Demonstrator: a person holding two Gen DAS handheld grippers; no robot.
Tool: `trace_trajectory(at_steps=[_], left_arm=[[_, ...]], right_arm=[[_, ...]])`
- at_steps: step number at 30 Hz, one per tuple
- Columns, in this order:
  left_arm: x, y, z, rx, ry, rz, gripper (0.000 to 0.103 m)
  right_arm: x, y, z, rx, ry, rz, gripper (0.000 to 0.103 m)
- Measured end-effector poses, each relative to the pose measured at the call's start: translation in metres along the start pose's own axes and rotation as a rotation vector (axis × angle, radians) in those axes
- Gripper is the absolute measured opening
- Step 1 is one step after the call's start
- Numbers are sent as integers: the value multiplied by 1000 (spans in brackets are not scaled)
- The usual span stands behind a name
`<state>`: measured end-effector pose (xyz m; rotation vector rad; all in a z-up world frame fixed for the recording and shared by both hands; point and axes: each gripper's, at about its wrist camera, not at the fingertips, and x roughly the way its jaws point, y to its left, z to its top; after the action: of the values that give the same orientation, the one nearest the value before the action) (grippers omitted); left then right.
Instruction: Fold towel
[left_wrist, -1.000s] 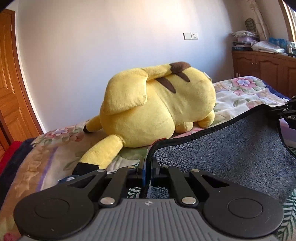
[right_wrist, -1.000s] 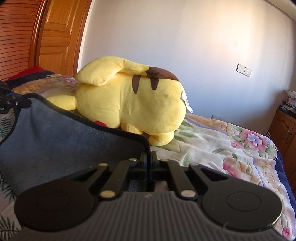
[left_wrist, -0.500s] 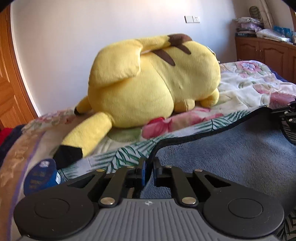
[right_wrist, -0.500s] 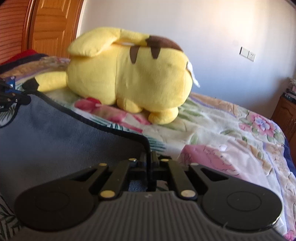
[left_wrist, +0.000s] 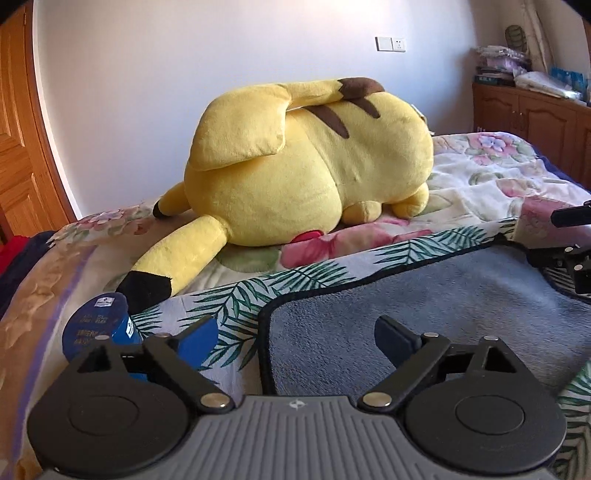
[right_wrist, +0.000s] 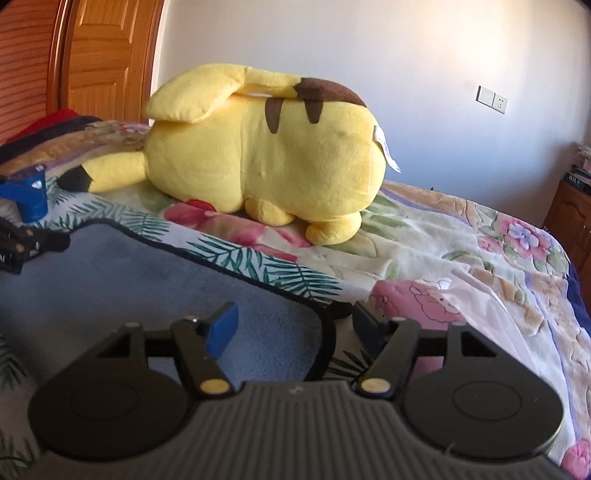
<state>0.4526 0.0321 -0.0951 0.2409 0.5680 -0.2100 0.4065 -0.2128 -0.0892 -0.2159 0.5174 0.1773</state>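
We see the grey-blue plush towel with a black sewn border and a palm-leaf printed underside (left_wrist: 424, 314) lying flat on the floral bed cover (left_wrist: 491, 184), with the grey side folded over the leaf print, so that a strip of leaves shows along its far edge. Our left gripper (left_wrist: 295, 334) has its jaws wide apart and holds nothing; the near left corner of the towel lies between and just under its two blue fingertips (left_wrist: 197, 338). Our right gripper (right_wrist: 291, 326) is the same, jaws spread and free, with the rounded right corner of the towel between them on the bed. Behind the towel, near but apart from it, a big yellow plush toy with brown stripes (left_wrist: 314, 166) lies on its side. A small dark blue round container (left_wrist: 98, 326) stands on the bed just beside the left fingertip.
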Motion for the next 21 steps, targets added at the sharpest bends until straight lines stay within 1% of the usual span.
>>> trace_trajectory(at_steps=[1,4,6,10,21], left_arm=[[-3,-1,0,0,3,-2,95],[-14,-4,-1,6,4,-4,99],[-23,-6,-1,6,1,-7,100],[-41,-9,0,0,-5,-11,103],[-95,-19,19,18,-43,-16,103]], right_arm=[[-3,0,1,8,0,3,73],[-13,2,3,27,0,9,81],[-21,4,4,35,-6,13,92],[-37,6,7,65,-19,31,102],[-80,14,16,86,-36,56,103]])
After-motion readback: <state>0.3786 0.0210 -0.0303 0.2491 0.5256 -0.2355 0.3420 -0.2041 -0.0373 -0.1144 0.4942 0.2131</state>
